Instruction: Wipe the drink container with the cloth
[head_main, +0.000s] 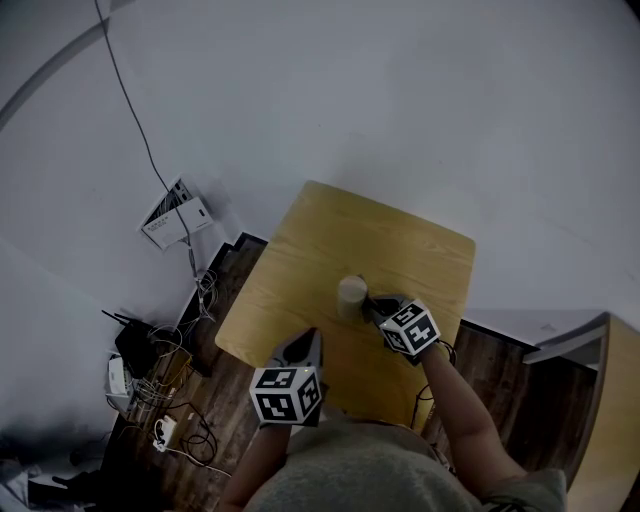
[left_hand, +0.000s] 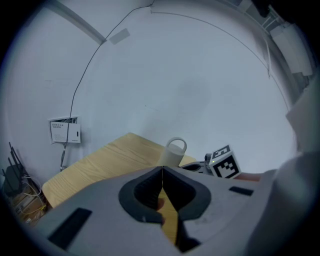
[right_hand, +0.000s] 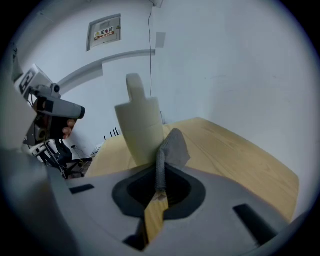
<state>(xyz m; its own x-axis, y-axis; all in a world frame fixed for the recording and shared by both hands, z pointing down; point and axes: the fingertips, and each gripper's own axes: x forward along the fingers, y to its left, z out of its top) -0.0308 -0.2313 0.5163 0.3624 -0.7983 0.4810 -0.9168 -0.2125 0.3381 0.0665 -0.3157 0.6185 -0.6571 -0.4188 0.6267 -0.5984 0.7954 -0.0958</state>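
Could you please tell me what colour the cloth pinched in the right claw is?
The cloth is grey; the right gripper view shows it best.

We're looking down on a light wooden table (head_main: 330, 240) standing by a plain white wall (head_main: 420, 90). Dark wood floor (head_main: 232, 280) shows on both sides of it. Low on the left there's a tangle of cables (head_main: 165, 385), and a white box (head_main: 176, 214) sits on the wall with a thin black cord (head_main: 128, 100) climbing from it. The light is dim and even.

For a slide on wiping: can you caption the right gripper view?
The right claw, shut on the grey cloth, next to the cream drink container on the wooden table.
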